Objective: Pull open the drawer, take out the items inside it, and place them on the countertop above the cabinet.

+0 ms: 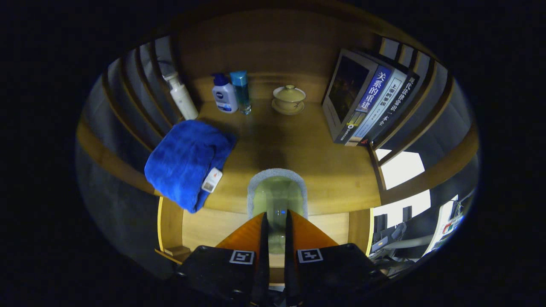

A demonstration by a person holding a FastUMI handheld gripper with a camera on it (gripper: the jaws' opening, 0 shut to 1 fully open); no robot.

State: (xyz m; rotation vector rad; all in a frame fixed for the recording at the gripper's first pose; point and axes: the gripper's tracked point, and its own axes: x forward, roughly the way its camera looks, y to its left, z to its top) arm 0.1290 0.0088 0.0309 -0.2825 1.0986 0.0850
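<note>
Now, notes at this moment:

Tongs: my gripper (276,221) has both orange fingers (245,232) close together, pressing on a pale green, see-through item with a grey rim (276,187) that stands between them and sticks out ahead at 12 o'clock. I read it as a cup or jar; I cannot tell which.

Drawer: the drawer (204,226) is pulled open below the fingers, its light wood floor showing at 9 and 3 o'clock of the tips. I see nothing else on the part that shows.

Countertop: the countertop (324,162) lies just beyond the held item. The item is lifted at the front edge, not yet set down.

Already on top: a blue towel (185,160) at 10 o'clock overhanging the front edge; pump bottles (225,96) and a lidded bowl (289,99) at the back toward 12; books (367,100) leaning at 1 o'clock.

Progress: opening is done and one item is in hand. Left, in my judgement: put it on the bare wood straight ahead, release, then check the hidden drawer area under my gripper.
</note>
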